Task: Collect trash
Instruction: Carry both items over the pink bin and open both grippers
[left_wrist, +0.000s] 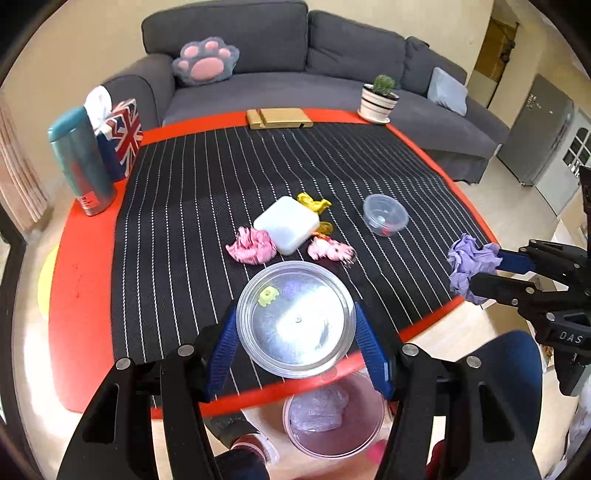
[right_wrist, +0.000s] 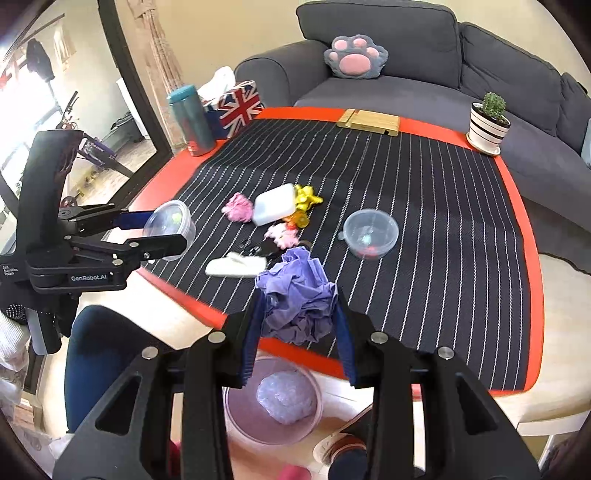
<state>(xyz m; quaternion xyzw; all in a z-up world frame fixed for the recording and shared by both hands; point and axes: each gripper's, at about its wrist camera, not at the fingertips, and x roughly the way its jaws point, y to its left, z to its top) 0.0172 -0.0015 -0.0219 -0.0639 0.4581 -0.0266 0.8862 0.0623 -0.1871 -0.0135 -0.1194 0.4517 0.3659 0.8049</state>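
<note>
- Your right gripper (right_wrist: 300, 314) is clamped on the crumpled purple paper wad (right_wrist: 295, 299), held over the table's near red edge (right_wrist: 295, 349).
- Your left gripper (left_wrist: 295, 325) squeezes a clear round container (left_wrist: 295, 319) with a small yellow bit inside.
- The pink bin (right_wrist: 236, 413) sits on the floor below, looks like with a wrapped clump in it.

Crumpled purple paper wad (right_wrist: 297, 301) pinched aloft over the table's near edge, clear round tub (left_wrist: 295, 319) gripped likewise, pink bin (right_wrist: 271, 400) on floor below.
</note>
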